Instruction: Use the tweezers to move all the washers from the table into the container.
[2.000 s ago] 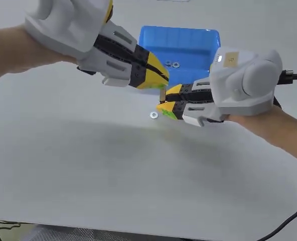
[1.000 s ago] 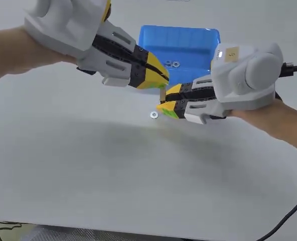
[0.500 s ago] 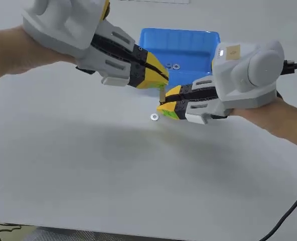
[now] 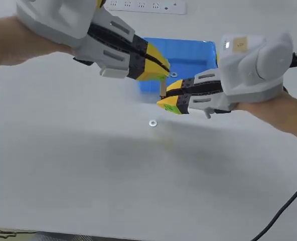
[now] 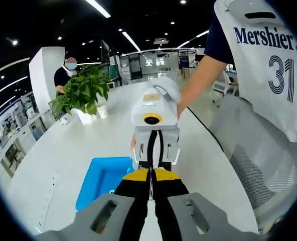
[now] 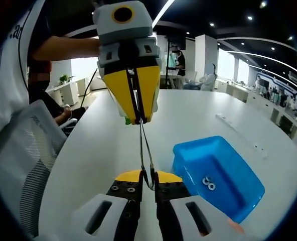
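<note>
Thin metal tweezers span between my two grippers, and both are shut on them. In the head view the left gripper comes in from the upper left and holds the tweezers' top end. The right gripper comes in from the right and holds the lower end. One washer lies on the white table just below and left of the right gripper's tips, apart from them. The blue container sits behind the grippers, partly hidden, with two washers inside.
A white power strip lies at the table's far edge. The white table stretches wide in front of the grippers. A cable trails off at the right. A potted plant stands farther along the table.
Both grippers have lifted a little together with the tweezers, widening the gap above the washer on the table. The camera has shifted, and the washer has stayed put.
</note>
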`<state>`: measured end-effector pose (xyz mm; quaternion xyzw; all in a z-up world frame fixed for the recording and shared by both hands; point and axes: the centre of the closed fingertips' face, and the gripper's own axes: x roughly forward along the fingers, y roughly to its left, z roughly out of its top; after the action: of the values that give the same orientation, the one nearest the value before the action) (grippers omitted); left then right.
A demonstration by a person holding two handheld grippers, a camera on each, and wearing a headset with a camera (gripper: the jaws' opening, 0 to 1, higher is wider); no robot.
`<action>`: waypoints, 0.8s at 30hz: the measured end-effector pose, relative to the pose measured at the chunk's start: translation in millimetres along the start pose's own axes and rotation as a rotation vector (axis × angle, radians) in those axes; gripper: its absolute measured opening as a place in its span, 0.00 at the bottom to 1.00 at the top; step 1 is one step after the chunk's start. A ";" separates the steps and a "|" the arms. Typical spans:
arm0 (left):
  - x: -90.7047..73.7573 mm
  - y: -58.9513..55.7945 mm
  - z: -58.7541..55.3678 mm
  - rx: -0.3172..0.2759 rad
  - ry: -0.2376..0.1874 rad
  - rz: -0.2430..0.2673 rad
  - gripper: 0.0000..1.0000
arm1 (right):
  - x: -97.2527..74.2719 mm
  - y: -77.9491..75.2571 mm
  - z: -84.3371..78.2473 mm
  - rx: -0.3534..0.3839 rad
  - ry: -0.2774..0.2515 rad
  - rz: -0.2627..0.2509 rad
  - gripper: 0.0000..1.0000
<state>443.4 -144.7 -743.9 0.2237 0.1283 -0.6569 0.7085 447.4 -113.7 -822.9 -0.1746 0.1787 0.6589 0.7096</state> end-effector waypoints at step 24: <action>-24.4 26.4 52.0 0.125 -0.010 0.021 0.05 | -27.3 -28.2 54.3 -0.089 -0.046 -0.054 0.09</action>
<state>461.2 -147.7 -683.2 0.2657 0.0811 -0.6574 0.7005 475.0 -113.3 -761.8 -0.1956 0.1281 0.6507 0.7225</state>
